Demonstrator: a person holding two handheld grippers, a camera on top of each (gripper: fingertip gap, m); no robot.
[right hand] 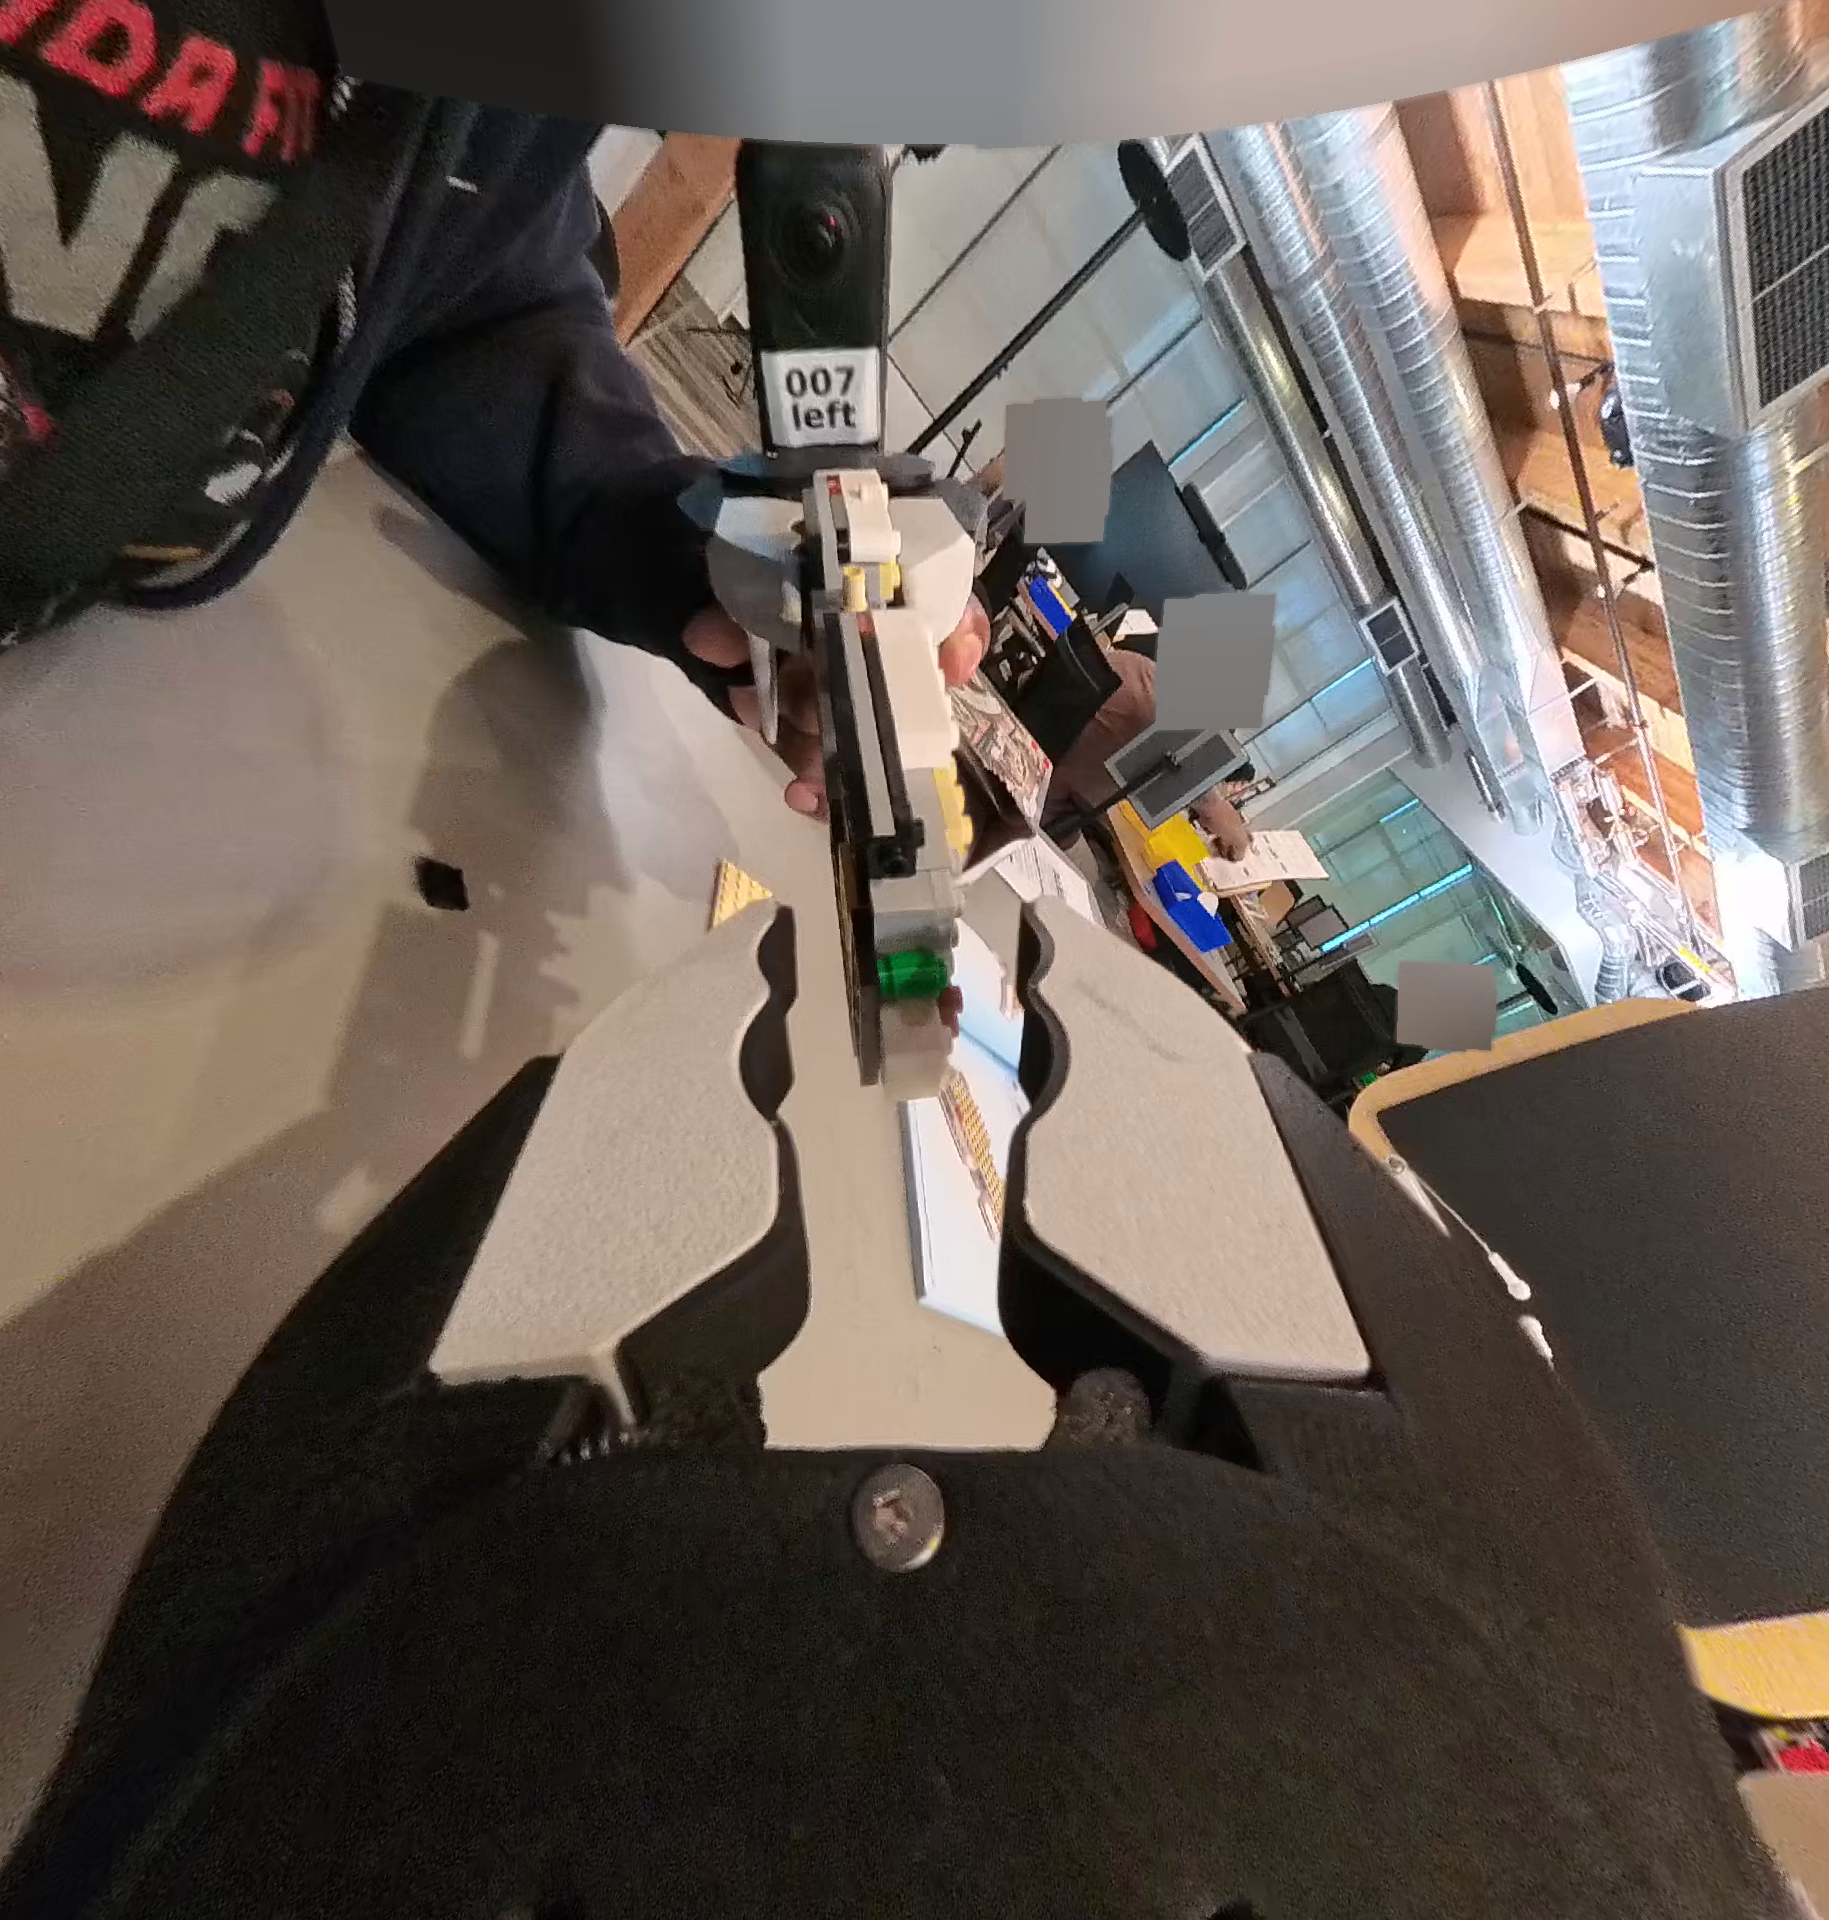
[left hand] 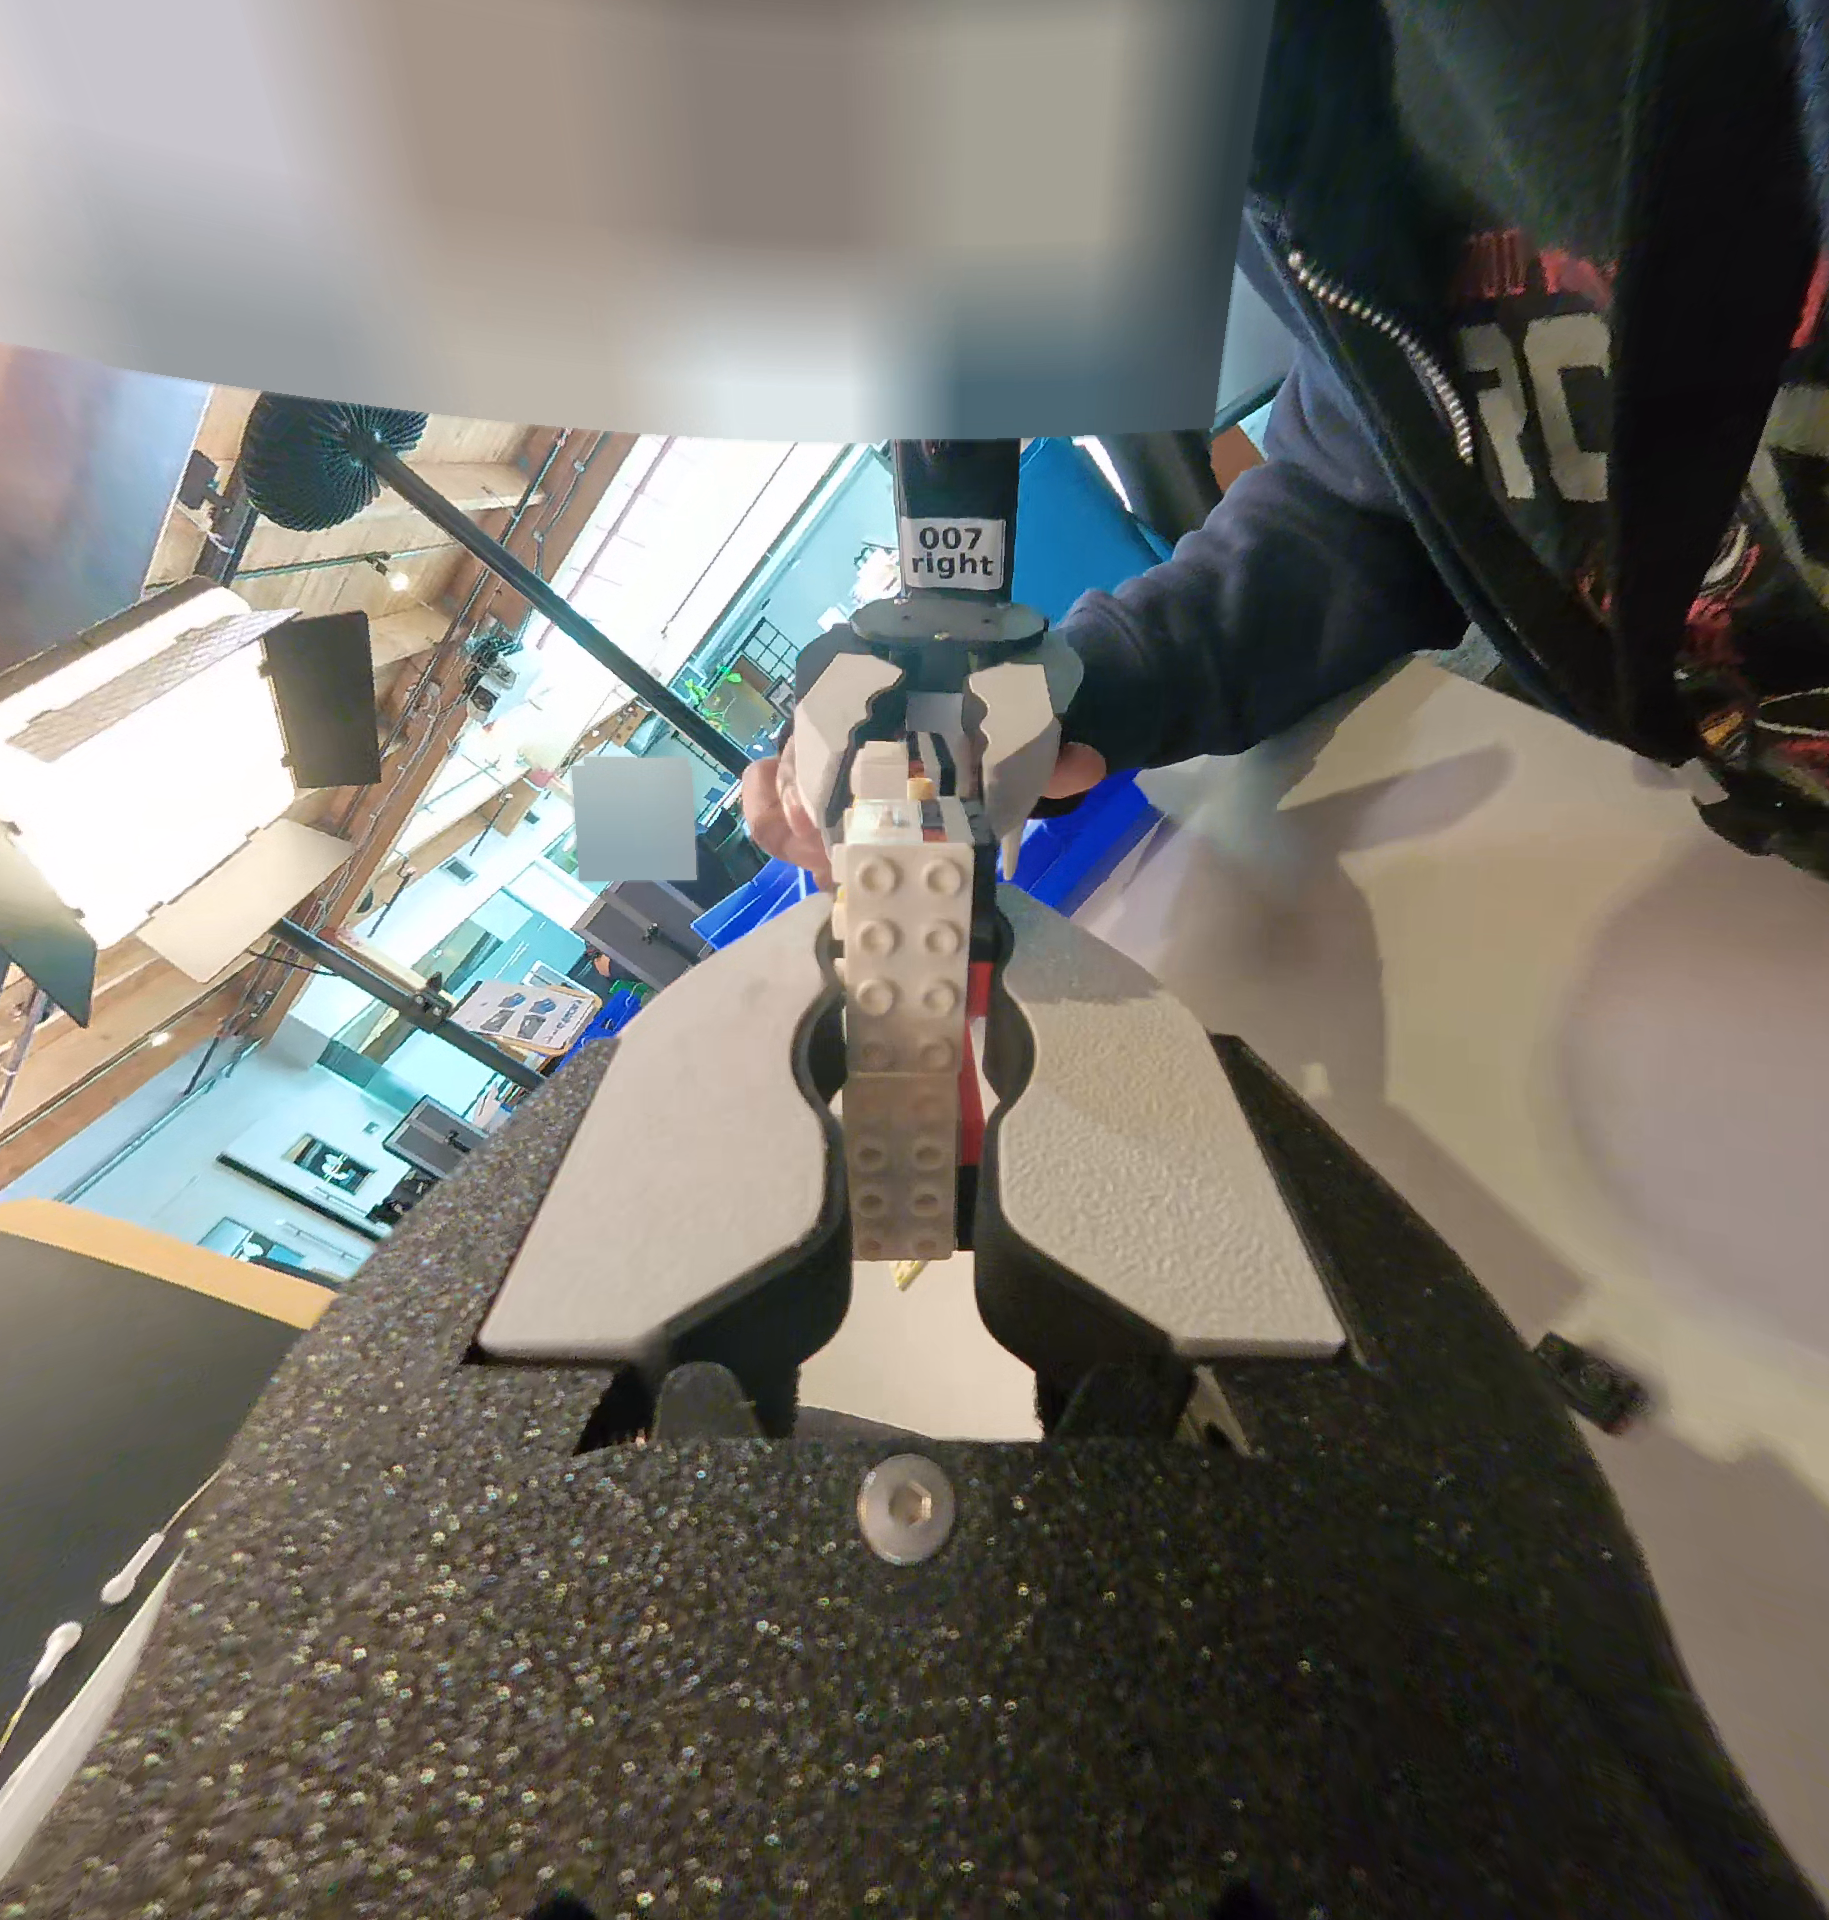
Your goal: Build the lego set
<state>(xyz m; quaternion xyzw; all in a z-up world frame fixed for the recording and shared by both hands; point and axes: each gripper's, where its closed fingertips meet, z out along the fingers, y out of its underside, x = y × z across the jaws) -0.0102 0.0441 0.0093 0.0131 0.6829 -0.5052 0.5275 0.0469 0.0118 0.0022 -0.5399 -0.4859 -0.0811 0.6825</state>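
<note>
**A:** Where's the brick model [left hand: 905, 997]?

**B:** Centre of the left wrist view, held up off the white table [left hand: 1512, 935]. White studded bricks face the cam, w/ black and red layers on the right side. In the right wrist view it runs from upper centre down to mid-frame, and there's a green round piece [right hand: 905, 977] nr its lower end.

**A:** Left gripper [left hand: 910, 935]?

**B:** Pinching the model. Both pads are tight on its sides.

**A:** Right gripper [right hand: 905, 925]?

**B:** Spread. Its fingers straddle the model's other end, w/ a visible gap each side, so no grip.

**A:** What's around it?

**B:** Printed booklet [right hand: 951, 1195] lies on the table below the model. Tan studded plate [right hand: 738, 894] sits just left of the right gripper's left finger. Small black piece [right hand: 440, 883] is at mid-left, well apart.

**A:** Containers?

**B:** Blue bins [left hand: 754, 914] behind the model, left of centre in the left wrist view. Can't tell what's in them since the insides are hidden. Yellow and blue bins [right hand: 1185, 894] are on a far table, right of centre in the right wrist view. Too small to tell their contents.
</note>
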